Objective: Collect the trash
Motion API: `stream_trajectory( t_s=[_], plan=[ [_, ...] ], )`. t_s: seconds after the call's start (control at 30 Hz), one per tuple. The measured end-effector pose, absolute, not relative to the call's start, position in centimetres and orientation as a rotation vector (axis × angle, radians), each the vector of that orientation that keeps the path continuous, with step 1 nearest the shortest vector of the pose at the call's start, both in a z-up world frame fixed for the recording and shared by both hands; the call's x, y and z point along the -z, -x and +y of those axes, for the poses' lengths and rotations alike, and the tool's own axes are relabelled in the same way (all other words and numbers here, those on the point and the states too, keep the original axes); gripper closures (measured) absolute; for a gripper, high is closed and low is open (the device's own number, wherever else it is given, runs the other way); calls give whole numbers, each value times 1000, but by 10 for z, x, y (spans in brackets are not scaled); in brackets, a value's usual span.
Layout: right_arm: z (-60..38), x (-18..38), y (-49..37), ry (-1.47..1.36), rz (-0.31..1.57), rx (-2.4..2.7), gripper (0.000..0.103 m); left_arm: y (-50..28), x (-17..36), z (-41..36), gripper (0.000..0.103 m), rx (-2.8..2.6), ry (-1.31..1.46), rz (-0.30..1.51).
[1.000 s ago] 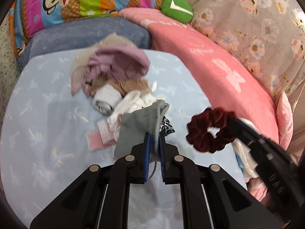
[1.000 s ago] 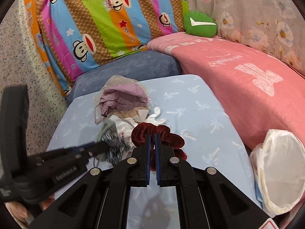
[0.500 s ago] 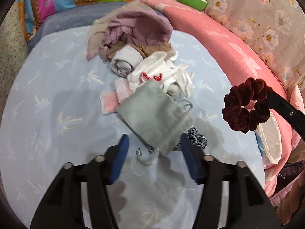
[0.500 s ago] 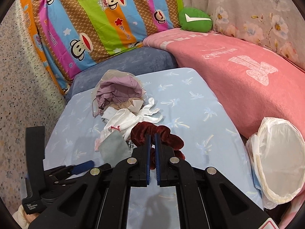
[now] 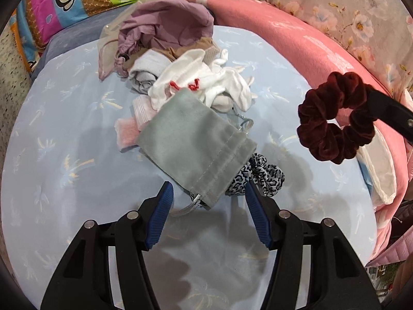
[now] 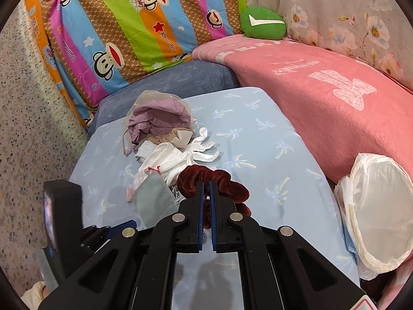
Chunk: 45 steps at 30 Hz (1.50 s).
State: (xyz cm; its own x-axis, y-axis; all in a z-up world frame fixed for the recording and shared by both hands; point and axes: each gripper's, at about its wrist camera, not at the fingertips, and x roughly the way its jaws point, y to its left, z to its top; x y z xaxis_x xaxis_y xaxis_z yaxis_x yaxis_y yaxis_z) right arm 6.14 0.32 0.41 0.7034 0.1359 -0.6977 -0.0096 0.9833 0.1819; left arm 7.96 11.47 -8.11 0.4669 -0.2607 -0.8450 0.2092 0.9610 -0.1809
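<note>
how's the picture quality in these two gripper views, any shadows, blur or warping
Left wrist view: sharp, strong fisheye bending at the edges, dark gripper shadows on the blue sheet near the grey pouch. Right wrist view: also sharp and warped, evenly lit, no glare, soft shadow below the scrunchie.

left wrist: looks steeply down along its fingers, close over the grey pouch [image 5: 196,139] on the blue sheet [image 5: 64,155] | right wrist: farther back, shallower tilt, faces the striped pillow [image 6: 144,25], white bin bag [image 6: 374,206] at right | shared: pouch [image 6: 152,201], clothes pile [image 5: 165,33], dark red scrunchie [image 5: 335,118], green cushion [image 6: 263,24]
</note>
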Motion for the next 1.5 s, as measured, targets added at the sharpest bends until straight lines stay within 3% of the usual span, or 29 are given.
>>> stream_trajectory(
  t_s=[0.13,0.23,0.3,0.87,1.17,1.5],
  plan=[
    [0,-3,-58,-173,794,-80,99,-82,85,118,81,321,101,1075],
    [-1,-2,-55,-179,801,-80,99,-80,81,121,96,338,121,1068],
    [-1,-2,-53,-179,802,-82,99,-80,77,122,100,342,133,1063],
    [-46,-39,-26,-232,696,-27,99,-72,-6,82,102,434,113,891],
    [-100,-57,-8,-277,628,61,99,-67,-41,8,102,567,40,817],
    [-178,-54,16,-347,595,194,99,-54,-44,-78,102,684,-43,815]
  ],
)
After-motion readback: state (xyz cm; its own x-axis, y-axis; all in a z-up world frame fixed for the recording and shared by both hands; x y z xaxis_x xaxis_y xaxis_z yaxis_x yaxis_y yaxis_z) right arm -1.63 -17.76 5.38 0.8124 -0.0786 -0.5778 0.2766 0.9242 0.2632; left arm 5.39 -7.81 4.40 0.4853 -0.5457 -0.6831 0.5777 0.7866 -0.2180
